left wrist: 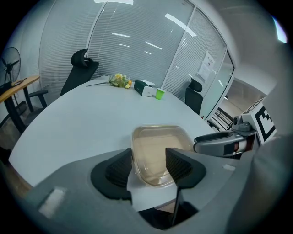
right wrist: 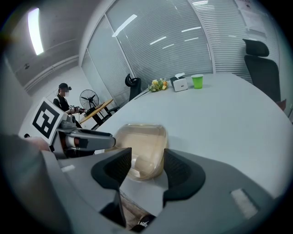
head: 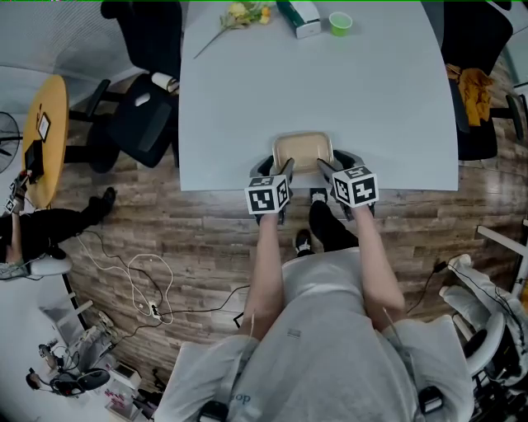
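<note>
You hold both grippers at the near edge of the white table [head: 330, 99], about the middle of that edge, and both point at the same thing: a shallow clear container [head: 303, 151] with rounded corners and a brownish tint, which lies flat on the table just beside this edge. Your left gripper [left wrist: 147, 159] has its jaws apart, and the near left corner of the container sits in the gap between them. Your right gripper [right wrist: 147, 157] is the same on the other side, with its jaws apart and the near right corner of the container between them. In both gripper views the dark ribbed pads stand very near the container walls, but I cannot tell for sure whether they touch the plastic or only frame it; neither pair looks pressed onto it. The container rests on the table and is not lifted. In the head view the two grippers come to the container from its two near corners, with their marker cubes hanging just off the table edge. At the far edge of the table, well apart from the container, lie some yellow flowers [head: 243, 12], a white and green box [head: 299, 18] and a green cup [head: 340, 23].
</note>
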A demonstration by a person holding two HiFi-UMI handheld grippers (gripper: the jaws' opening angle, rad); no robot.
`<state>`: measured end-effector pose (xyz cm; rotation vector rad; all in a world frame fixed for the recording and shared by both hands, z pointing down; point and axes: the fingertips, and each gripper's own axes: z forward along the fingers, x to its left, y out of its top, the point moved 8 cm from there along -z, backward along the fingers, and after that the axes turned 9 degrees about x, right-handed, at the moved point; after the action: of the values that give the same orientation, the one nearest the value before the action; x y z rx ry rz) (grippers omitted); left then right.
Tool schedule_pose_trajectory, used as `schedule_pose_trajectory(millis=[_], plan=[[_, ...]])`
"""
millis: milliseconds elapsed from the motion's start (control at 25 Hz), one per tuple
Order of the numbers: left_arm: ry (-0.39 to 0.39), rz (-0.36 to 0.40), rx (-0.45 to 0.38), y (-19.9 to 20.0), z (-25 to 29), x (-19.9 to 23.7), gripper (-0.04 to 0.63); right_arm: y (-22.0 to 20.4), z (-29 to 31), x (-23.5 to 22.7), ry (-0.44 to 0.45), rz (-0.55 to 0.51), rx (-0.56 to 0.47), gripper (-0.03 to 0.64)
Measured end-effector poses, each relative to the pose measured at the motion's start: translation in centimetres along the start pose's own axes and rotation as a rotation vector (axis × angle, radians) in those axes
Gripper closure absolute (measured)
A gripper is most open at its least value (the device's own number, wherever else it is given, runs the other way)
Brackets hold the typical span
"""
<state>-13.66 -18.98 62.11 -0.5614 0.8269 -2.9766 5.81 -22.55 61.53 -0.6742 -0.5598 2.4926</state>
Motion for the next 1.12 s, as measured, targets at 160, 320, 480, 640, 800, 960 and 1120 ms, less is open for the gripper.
schedule_pose_trajectory(millis=[160, 320, 480, 640, 800, 960, 1120], plan=[[0.012, 0.024, 0.012, -0.1, -0.2, -0.2, 0.359, -0.3, 0.1, 0.2, -0.013, -0.022, 0.024, 0.396], [0.036, 0.066, 0.026, 0.0, -0.2, -0.5, 0.359, -0.5, 0.4, 0.8, -0.072, -0.124, 0.073, 0.396], [0.064, 0.063, 0.047, 0.1, -0.3, -0.4, 0.367, -0.2, 0.6, 1.4, -0.099, -0.190, 0.091, 0.397], [0.081, 0.054, 0.046, 0.5, -0.4, -0.3, 0.383, 0.0, 0.4, 1.4, -0.112, -0.199, 0.085, 0.412], [0.108, 0.061, 0.062, 0.9, -0.3, -0.4, 0.383, 0.5, 0.5, 2.0, -0.132, -0.214, 0.098, 0.417], [0.097, 0.059, 0.062, 1.0, -0.5, -0.6, 0.385, 0.4, 0.3, 1.3, -0.129, -0.175, 0.087, 0.426], [0.080, 0.049, 0.055, 0.9, -0.7, -0.7, 0.385, 0.4, -0.1, 1.1, -0.112, -0.115, 0.066, 0.433]])
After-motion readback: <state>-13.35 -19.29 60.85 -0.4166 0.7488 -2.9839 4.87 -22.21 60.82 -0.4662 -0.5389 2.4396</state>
